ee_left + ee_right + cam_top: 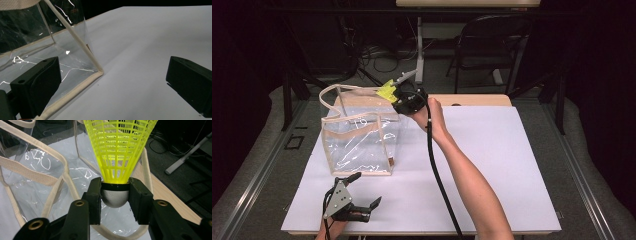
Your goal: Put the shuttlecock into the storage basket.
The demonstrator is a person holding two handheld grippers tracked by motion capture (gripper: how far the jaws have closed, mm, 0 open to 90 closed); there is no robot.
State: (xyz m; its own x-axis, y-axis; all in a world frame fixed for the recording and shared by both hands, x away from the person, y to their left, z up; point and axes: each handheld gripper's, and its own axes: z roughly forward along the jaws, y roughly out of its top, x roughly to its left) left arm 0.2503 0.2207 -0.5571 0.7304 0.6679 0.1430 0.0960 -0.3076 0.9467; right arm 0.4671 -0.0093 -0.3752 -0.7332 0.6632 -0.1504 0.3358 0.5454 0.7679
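A clear plastic tote bag (359, 140) with beige trim and handles stands upright on the white table (492, 165), left of centre. My right gripper (398, 99) hovers at the bag's far right top corner, shut on a yellow shuttlecock (387, 90). In the right gripper view the jaws clamp the shuttlecock's silver-grey cork base (115, 196), the yellow mesh skirt (117, 147) pointing up, with the bag's open mouth (42, 177) below. My left gripper (364, 192) rests near the table's front left edge, open and holding nothing. The bag's lower corner (98, 71) lies just ahead of it.
A black cable (439, 180) trails from the right gripper along the person's forearm. A black folding chair (492, 45) and a table leg (418, 50) stand beyond the far edge. The bag's handle (337, 90) loops up at the back left.
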